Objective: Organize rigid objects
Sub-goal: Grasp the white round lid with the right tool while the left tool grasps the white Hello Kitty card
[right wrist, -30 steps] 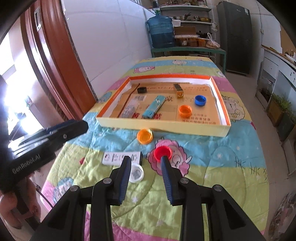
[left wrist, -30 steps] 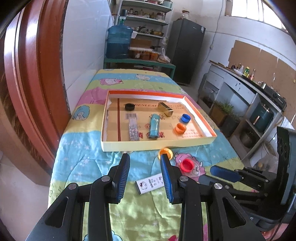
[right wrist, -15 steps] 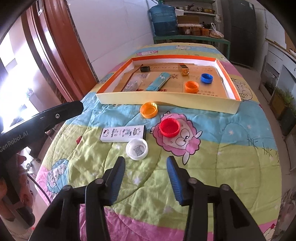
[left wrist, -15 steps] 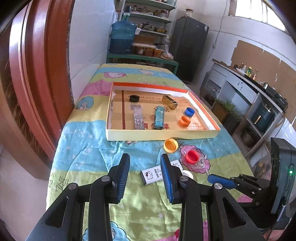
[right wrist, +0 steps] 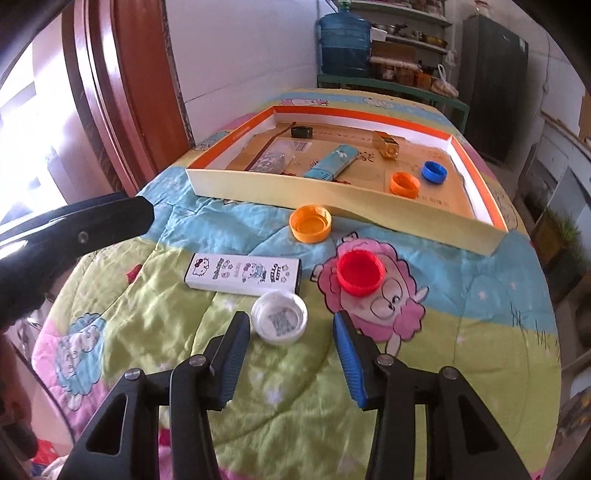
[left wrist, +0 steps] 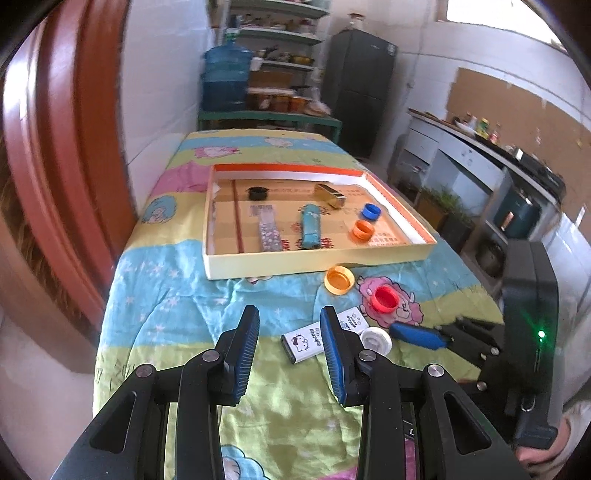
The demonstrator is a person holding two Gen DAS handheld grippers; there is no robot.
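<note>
Two spread, empty tools: right tool (right wrist: 290, 356) near white cap (right wrist: 279, 322), left tool (left wrist: 290, 347) beside.

Left claw (left wrist: 289, 326) finger hides white box (left wrist: 304, 341) partly.

We see a kitchen with white walls (left wrist: 166, 92) and a red-brown door frame (left wrist: 66, 140) at left. At the far end stand a blue water jug (right wrist: 345, 44), cluttered shelves (left wrist: 280, 33) and a dark fridge (left wrist: 360, 92). A counter (left wrist: 476, 147) runs along the right; daylight enters a high window (left wrist: 491, 14)
</note>
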